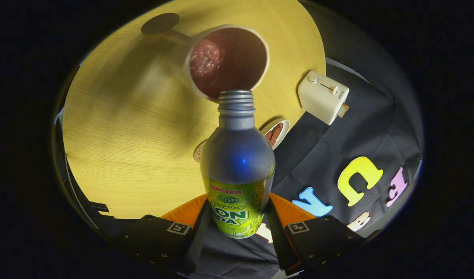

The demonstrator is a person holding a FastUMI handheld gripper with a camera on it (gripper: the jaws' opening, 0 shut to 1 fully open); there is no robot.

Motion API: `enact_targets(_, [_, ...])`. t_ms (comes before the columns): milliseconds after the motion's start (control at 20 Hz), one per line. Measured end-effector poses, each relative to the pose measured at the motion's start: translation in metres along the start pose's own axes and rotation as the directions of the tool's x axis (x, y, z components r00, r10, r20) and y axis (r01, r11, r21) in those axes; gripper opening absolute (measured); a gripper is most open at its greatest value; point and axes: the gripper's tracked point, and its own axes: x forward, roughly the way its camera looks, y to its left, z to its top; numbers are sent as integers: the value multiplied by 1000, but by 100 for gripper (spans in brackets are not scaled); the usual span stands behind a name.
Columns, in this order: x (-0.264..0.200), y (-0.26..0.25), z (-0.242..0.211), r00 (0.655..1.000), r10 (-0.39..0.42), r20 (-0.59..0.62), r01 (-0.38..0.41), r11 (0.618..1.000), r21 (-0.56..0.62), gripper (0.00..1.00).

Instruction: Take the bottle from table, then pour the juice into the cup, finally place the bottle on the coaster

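Observation:
My gripper [237, 219] is shut on the bottle [237, 162], a silver metal bottle with a green label, held by its lower body between both fingers. The bottle is tipped forward and its open threaded mouth [236, 95] sits at the near rim of the white cup [226, 62]. The cup stands on the round yellow table [116, 128] and holds dark liquid with foam on one side. Beyond the cup lies a dark round coaster [160, 23]. No stream between mouth and cup can be made out.
A cream toaster [323, 97] with a slice in it stands by the table's edge, beside the cup. A small dish [277, 131] with brown food lies just behind the bottle's shoulder. A round label-like disc [199, 151] peeks out on the bottle's other side.

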Motion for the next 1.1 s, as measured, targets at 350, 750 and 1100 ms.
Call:
enact_targets(350, [3,3,0,1000,-2,15,2,1000,5,76])
enact_targets(750, [5,14,4,998,-3,60,-3,996,86,76])
enact_targets(1100, [5,32,0,994,-12,110,-17,966,258,76])
